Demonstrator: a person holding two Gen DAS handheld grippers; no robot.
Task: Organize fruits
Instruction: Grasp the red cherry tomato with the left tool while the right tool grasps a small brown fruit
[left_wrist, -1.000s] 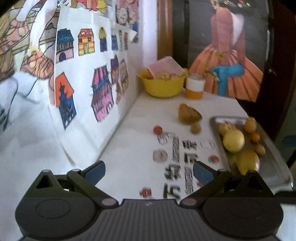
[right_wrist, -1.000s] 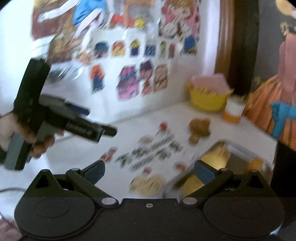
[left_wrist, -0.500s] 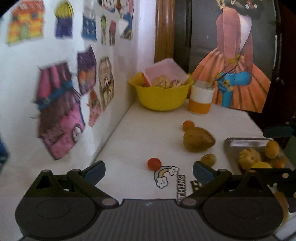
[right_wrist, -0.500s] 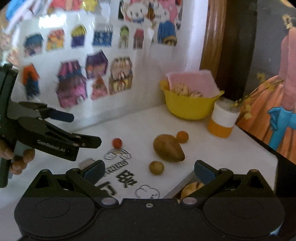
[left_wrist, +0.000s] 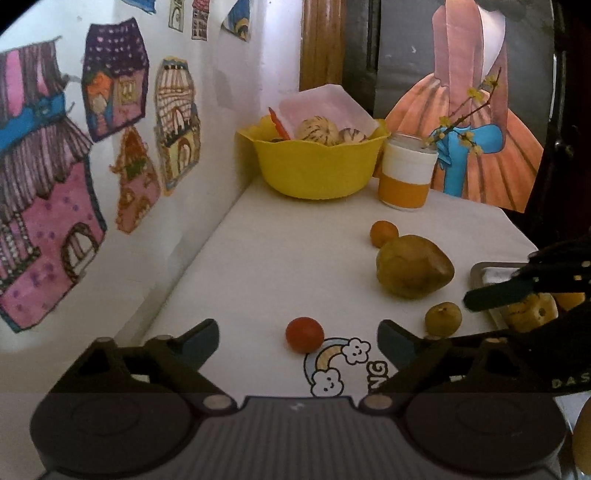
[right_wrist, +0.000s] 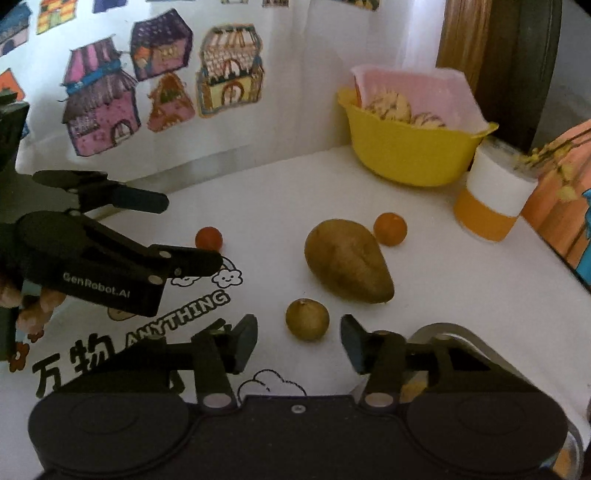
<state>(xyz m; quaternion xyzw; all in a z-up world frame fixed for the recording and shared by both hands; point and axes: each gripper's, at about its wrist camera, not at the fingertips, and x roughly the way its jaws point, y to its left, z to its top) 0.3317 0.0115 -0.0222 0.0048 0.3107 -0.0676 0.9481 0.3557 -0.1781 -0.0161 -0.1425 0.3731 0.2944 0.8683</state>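
Both claws are hanging wide open and holding nothing. Seen in its own wrist view, the right gripper is spreading its jaws to either side of a small olive-green round fruit, which is sitting on the white tabletop just ahead of the fingertips and not yet touching either one. The left gripper is likewise gaping around a small red fruit, a cherry tomato by the look of it, which is lying close in front of its tips beside a printed rainbow.

To do this pickup well, each claw is probably needing to travel a little further forward and down, so the fruit is sitting squarely between the pads at its widest part before closing. These round fruits are likely to roll if one pad is arriving first, so a slow, centred close is looking wise, with only gentle pressure on the tomato.

Just beyond the green fruit a large brown pear-shaped fruit is lying on its side, with a small orange fruit touching or nearly touching its far end.

A metal tray is sitting at the right, holding a yellowish fruit and at least one orange one, partly hidden by the right claw. At the back, a yellow bowl is holding pale striped round fruits, a pink paper or cloth and a thin red object. An orange-and-white cup is standing just beside it; its contents are not showing.
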